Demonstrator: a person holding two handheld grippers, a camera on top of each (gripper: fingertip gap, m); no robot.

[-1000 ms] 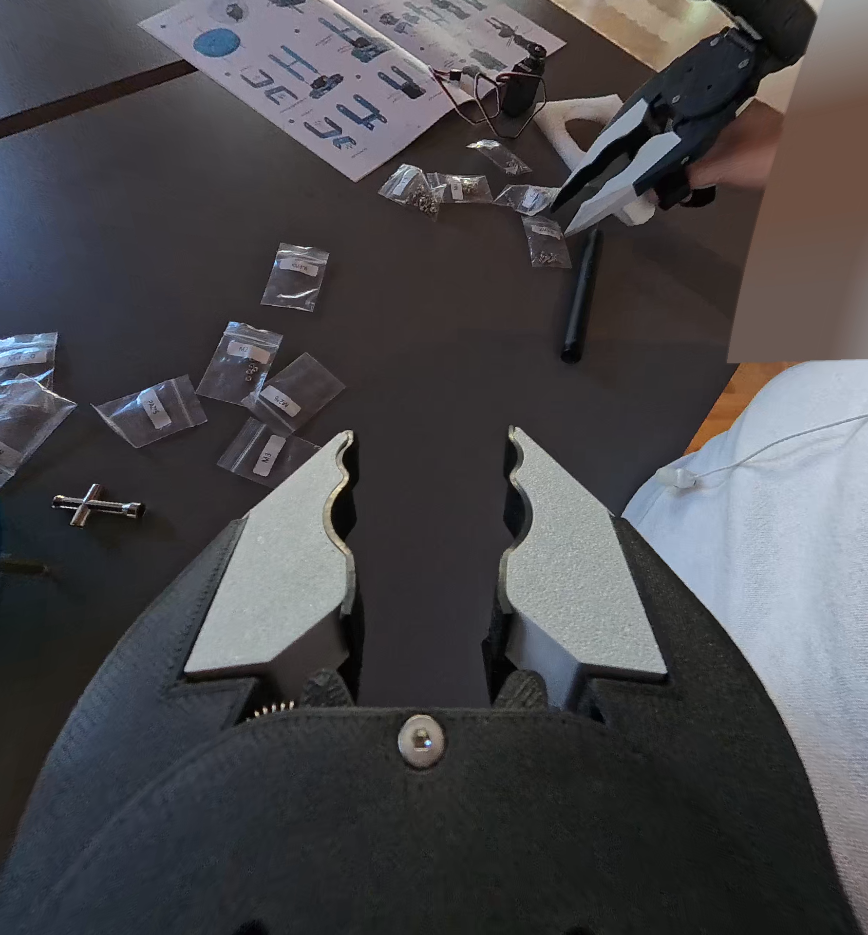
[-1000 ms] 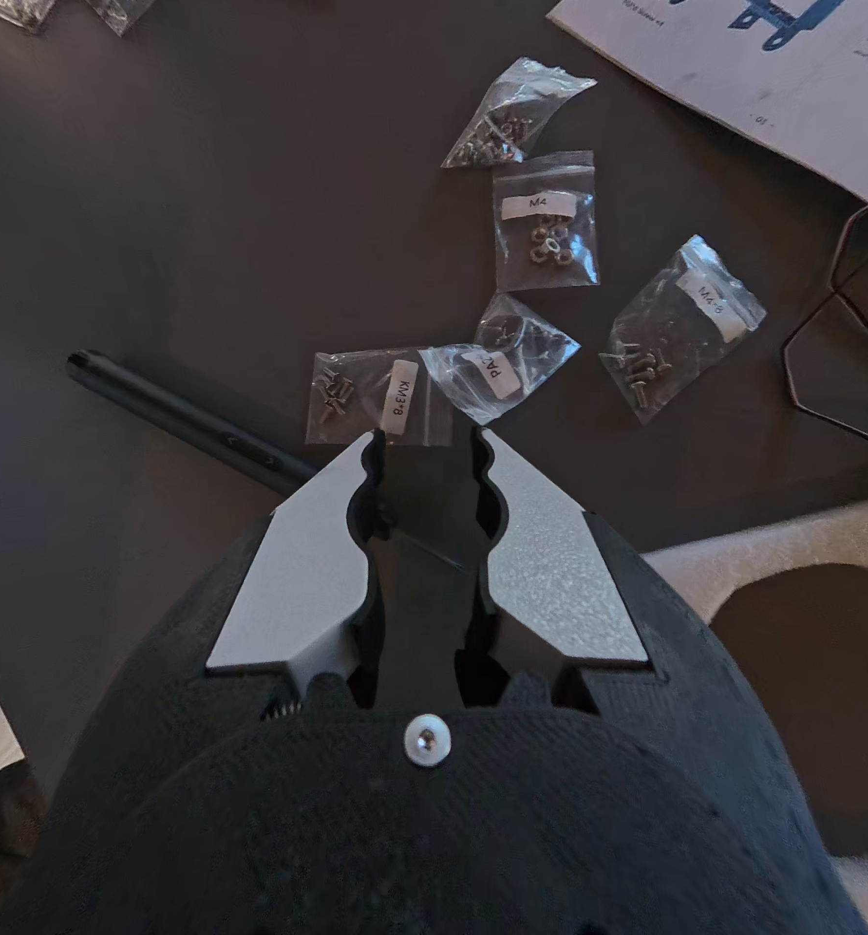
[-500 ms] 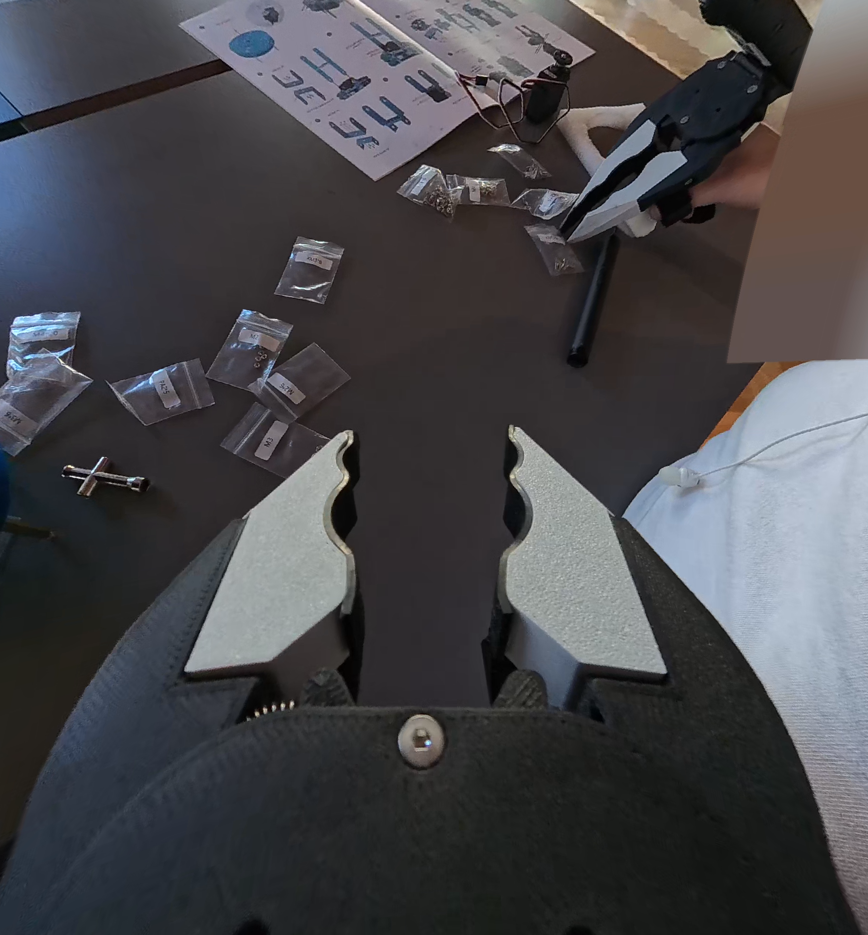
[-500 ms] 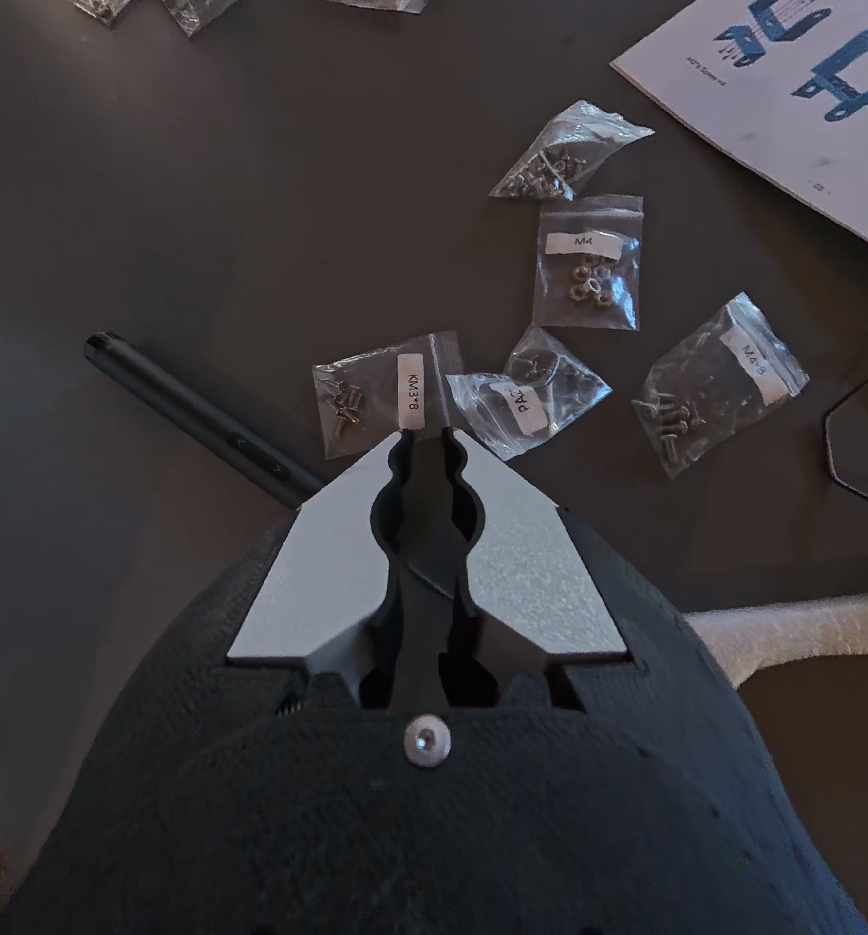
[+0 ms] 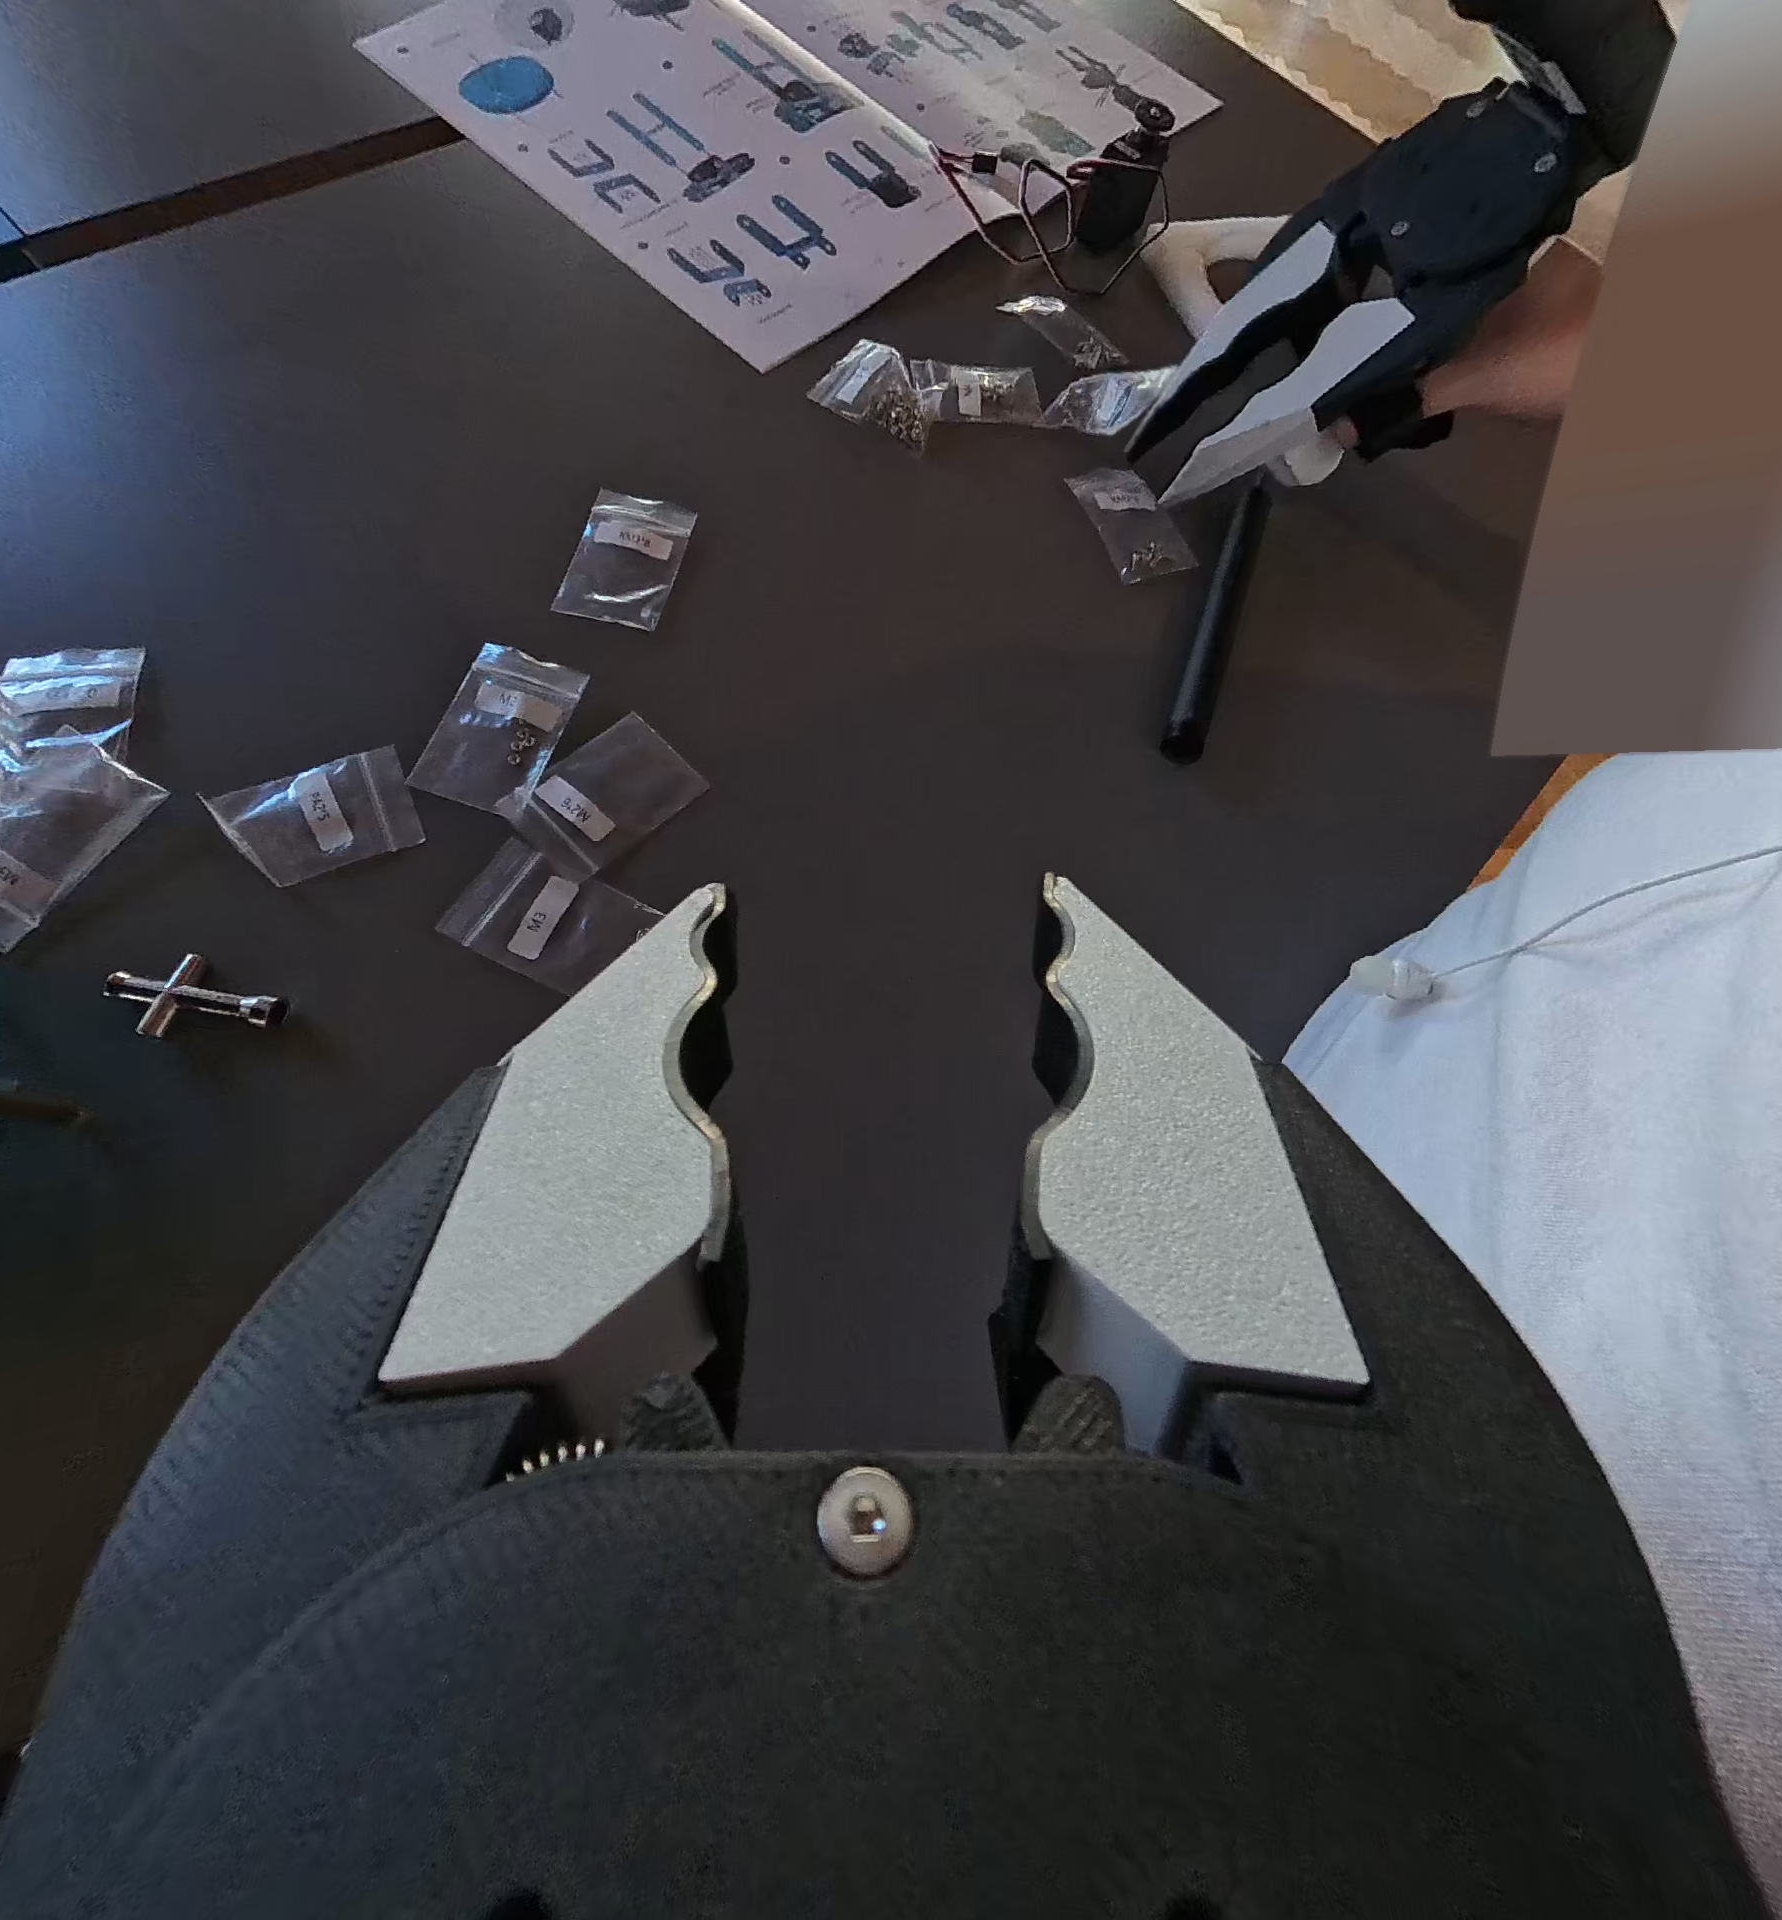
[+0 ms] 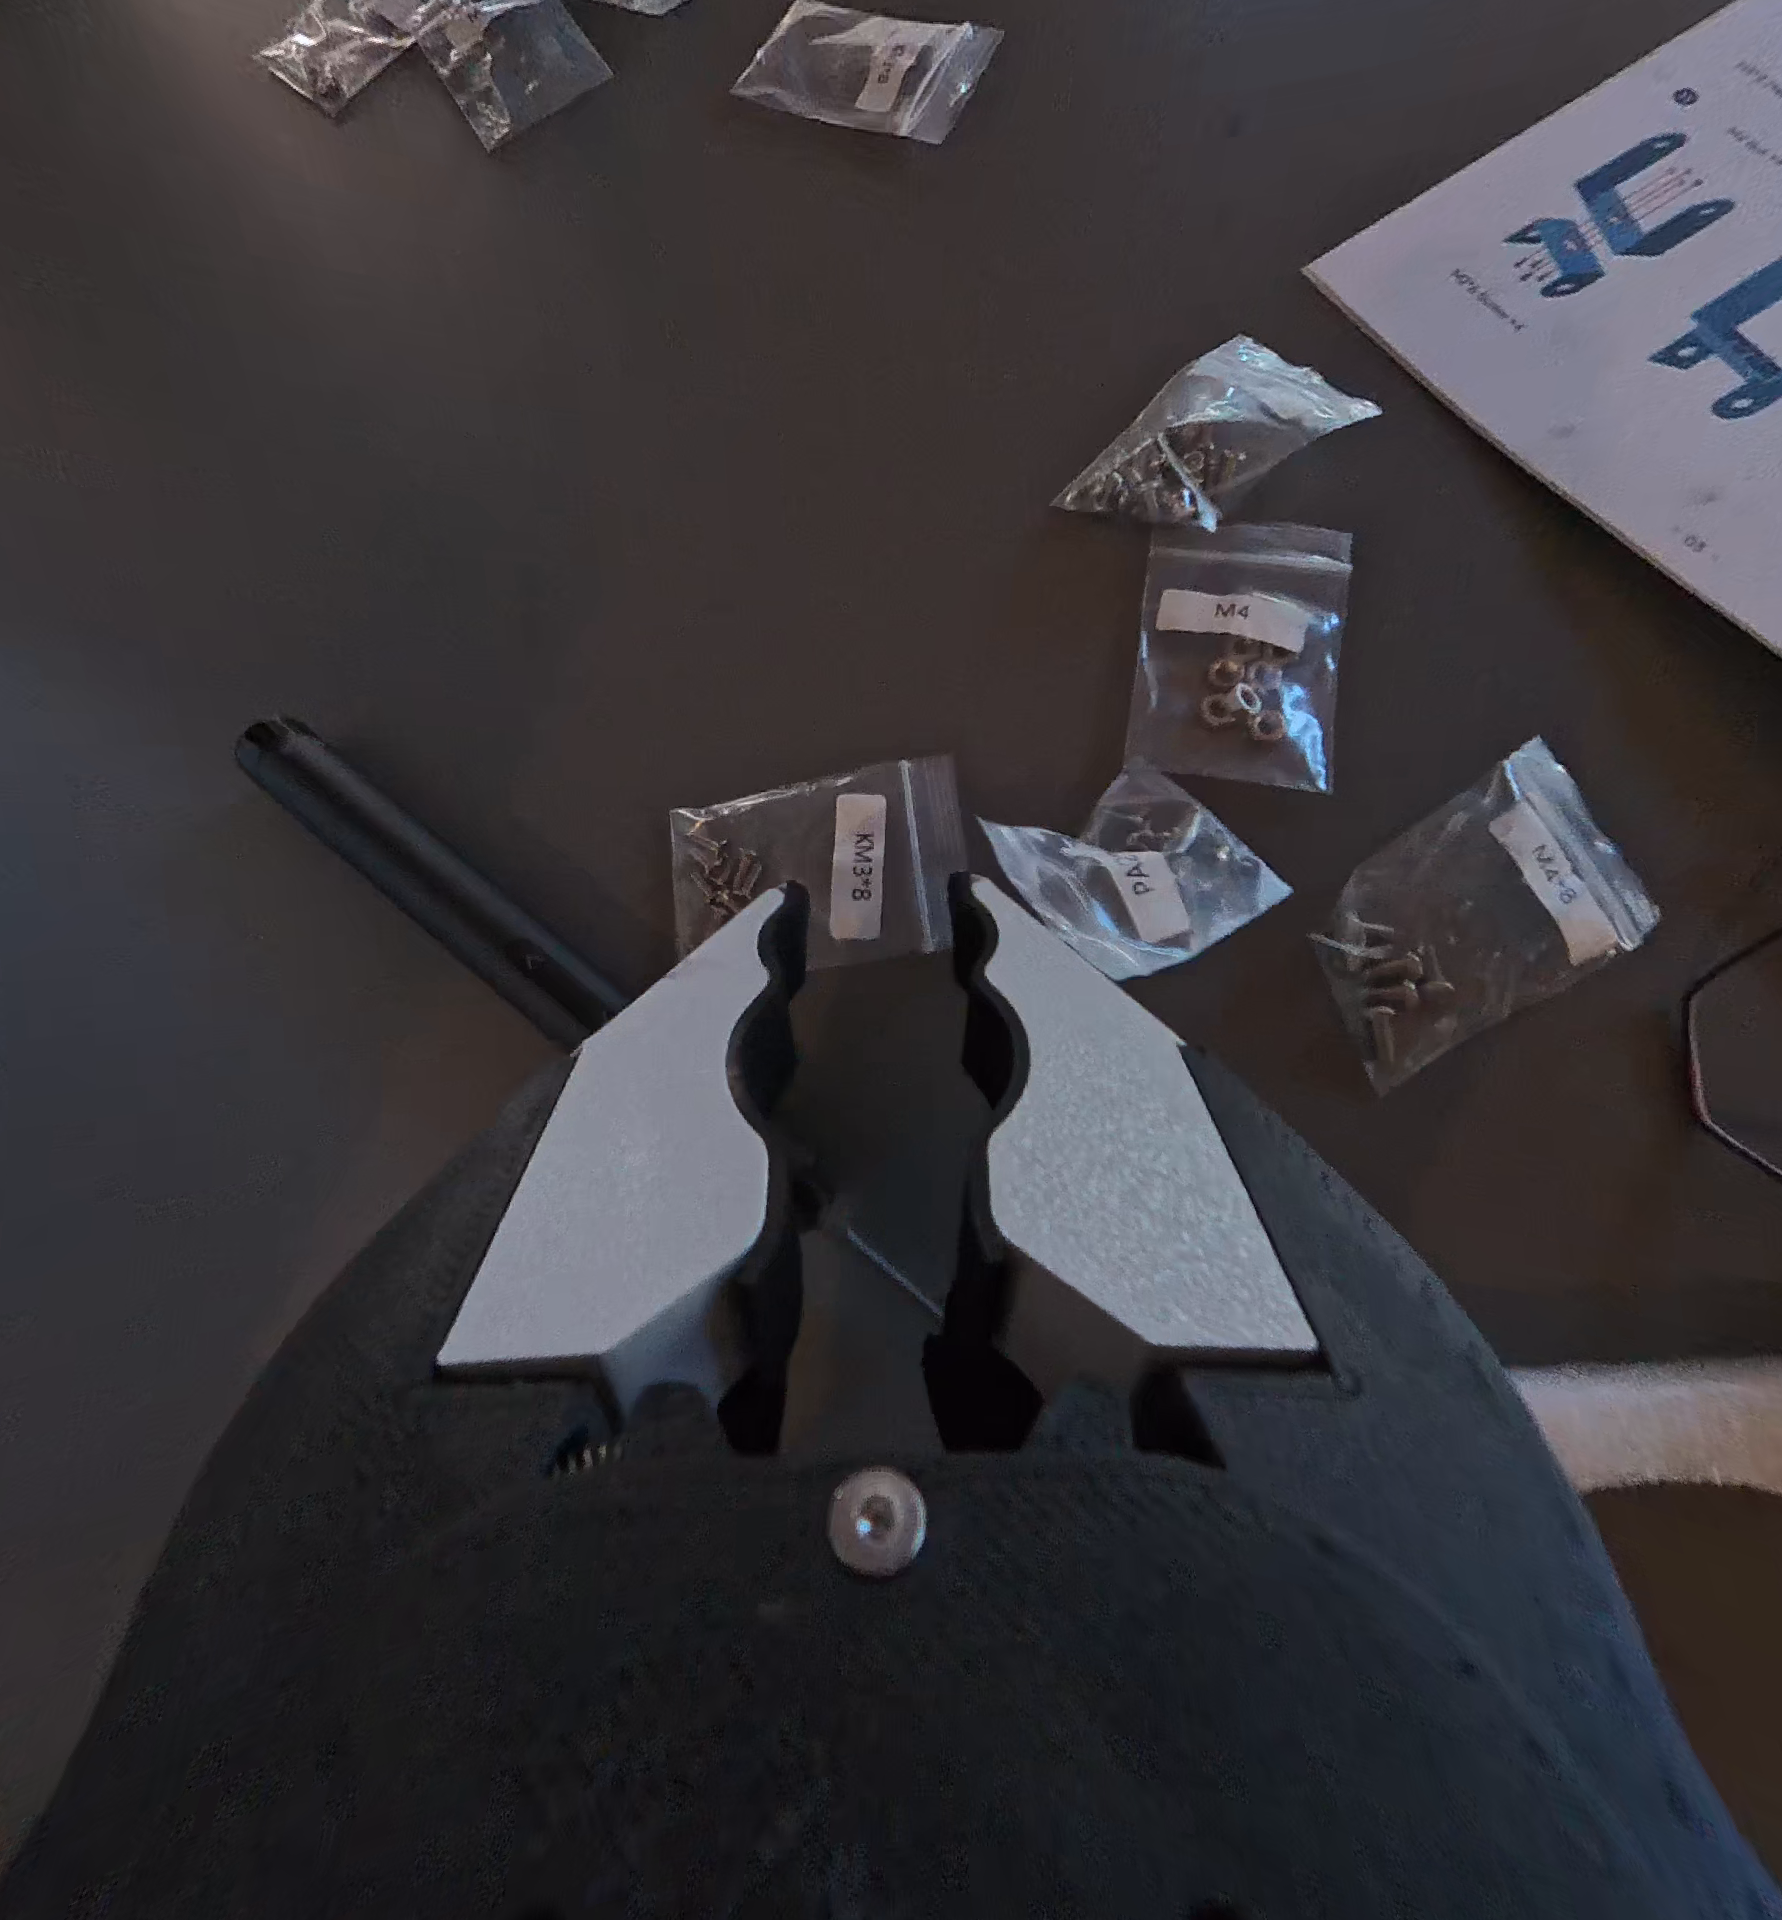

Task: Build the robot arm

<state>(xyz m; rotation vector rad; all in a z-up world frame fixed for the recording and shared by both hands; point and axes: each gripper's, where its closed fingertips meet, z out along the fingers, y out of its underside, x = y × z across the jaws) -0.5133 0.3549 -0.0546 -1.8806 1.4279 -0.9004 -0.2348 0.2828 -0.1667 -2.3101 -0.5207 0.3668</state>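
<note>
Right tool (image 6: 876, 883): jaws were nearly together 0.5 s ago, now part-way apart again, approx the same gap as 1 s ago. It has also slid left across the desk (image 6: 451, 416), so its tips now sit either side of the small clear screw bag (image 6: 814, 831) w/ white label at frame centre. Nothing is clamped. Whether the tips touch the bag or hover just above it, can't tell. The neighbouring bag (image 6: 1136, 883) lies just right of the right tip. A black rod (image 6: 419, 873) runs diagonally from centre-left and passes under the tool body. Pose: pitched down steeply at the desk, w/ booklet (image 6: 1645, 312) in the upper right and white foam piece (image 6: 1645, 1423) at the lower right edge. Left tool (image 5: 883, 886): no real change, jaws wide apart and empty. It's held above bare desk at a shallower angle, w/ a labelled bag (image 5: 544, 920) just beside its left tip and cross wrench (image 5: 196, 997) further left. A white garment (image 5: 1593, 1143) fills the right side.
</note>
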